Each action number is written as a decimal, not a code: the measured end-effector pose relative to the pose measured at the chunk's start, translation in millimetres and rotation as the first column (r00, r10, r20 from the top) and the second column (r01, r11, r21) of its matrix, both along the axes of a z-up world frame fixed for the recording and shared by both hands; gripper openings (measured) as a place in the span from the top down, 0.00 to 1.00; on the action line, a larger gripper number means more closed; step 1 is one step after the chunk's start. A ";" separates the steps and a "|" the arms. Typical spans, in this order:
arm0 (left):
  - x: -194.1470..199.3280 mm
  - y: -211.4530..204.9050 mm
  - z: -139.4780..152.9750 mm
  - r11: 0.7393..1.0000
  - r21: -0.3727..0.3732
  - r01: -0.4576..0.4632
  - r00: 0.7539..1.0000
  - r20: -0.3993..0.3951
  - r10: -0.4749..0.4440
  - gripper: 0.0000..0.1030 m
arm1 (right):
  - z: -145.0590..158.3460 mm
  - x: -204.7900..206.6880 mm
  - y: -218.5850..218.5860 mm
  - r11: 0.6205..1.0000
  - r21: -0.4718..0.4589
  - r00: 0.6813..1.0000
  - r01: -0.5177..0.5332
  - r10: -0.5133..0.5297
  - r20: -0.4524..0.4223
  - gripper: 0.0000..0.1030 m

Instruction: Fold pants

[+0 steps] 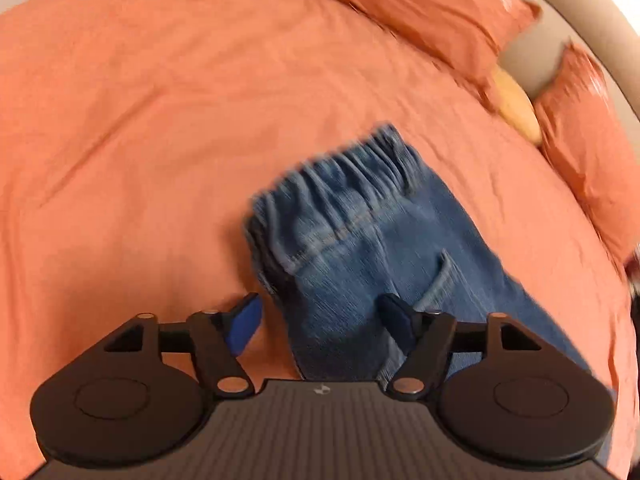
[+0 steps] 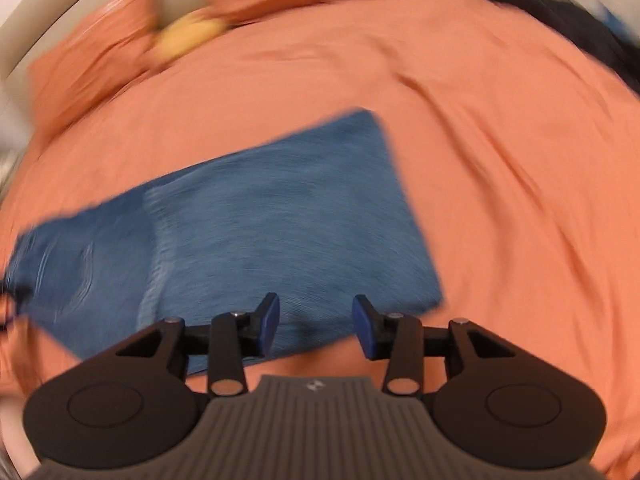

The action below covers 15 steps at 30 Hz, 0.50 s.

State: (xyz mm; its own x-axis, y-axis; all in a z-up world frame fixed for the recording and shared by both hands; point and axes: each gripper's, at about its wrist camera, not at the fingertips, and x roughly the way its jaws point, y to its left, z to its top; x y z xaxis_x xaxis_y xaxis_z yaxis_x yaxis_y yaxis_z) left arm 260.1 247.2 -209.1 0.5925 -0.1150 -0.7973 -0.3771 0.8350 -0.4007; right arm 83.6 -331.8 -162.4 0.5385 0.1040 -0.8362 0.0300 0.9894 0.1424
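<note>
Blue denim pants [image 1: 360,240] lie on an orange bed cover [image 1: 140,140], folded lengthwise, with the elastic waistband toward the far side in the left wrist view. My left gripper [image 1: 320,320] is open and empty just above the seat area, near a back pocket. In the right wrist view the pants [image 2: 280,220] lie as a flat folded rectangle, leg part in front. My right gripper [image 2: 316,324] is open and empty above the near edge of the legs. Both views are motion-blurred.
Orange pillows [image 1: 440,8] lie at the head of the bed with a yellow object [image 1: 516,108] between them, also in the right wrist view [image 2: 188,36]. A beige headboard [image 1: 532,48] stands behind. Dark items [image 2: 580,28] lie at the far right edge.
</note>
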 end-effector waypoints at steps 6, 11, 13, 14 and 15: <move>7.7 3.0 -7.9 0.999 -0.038 0.008 1.000 -0.023 -0.008 0.18 | -5.7 54.9 81.8 0.884 -0.208 0.905 -0.418 0.424 -0.018 0.66; 10.6 6.1 -27.3 0.986 -0.162 -0.028 0.999 -0.021 0.025 0.11 | -24.6 92.5 147.0 0.674 -0.367 0.751 -0.641 0.649 -0.121 0.79; 12.8 8.0 -33.9 0.981 -0.188 -0.039 0.999 -0.021 0.036 0.09 | -33.1 104.2 164.3 0.576 -0.411 0.678 -0.707 0.717 -0.160 0.80; 14.2 9.2 -35.8 0.980 -0.196 -0.034 0.999 -0.015 0.031 0.09 | -36.6 108.5 171.7 0.528 -0.431 0.643 -0.732 0.745 -0.179 0.80; 15.3 10.1 -36.7 0.980 -0.199 -0.025 1.000 -0.008 0.024 0.10 | -39.8 111.6 177.3 0.481 -0.441 0.606 -0.757 0.770 -0.201 0.80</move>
State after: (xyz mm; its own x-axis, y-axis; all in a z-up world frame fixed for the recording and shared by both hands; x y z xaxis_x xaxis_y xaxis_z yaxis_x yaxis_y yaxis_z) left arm 275.5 257.3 -245.9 0.5928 -0.2568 -0.7633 -0.3994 0.7293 -0.5555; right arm 195.2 -154.5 -202.2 0.4507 0.1138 -0.8854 -0.7658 0.5590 -0.3180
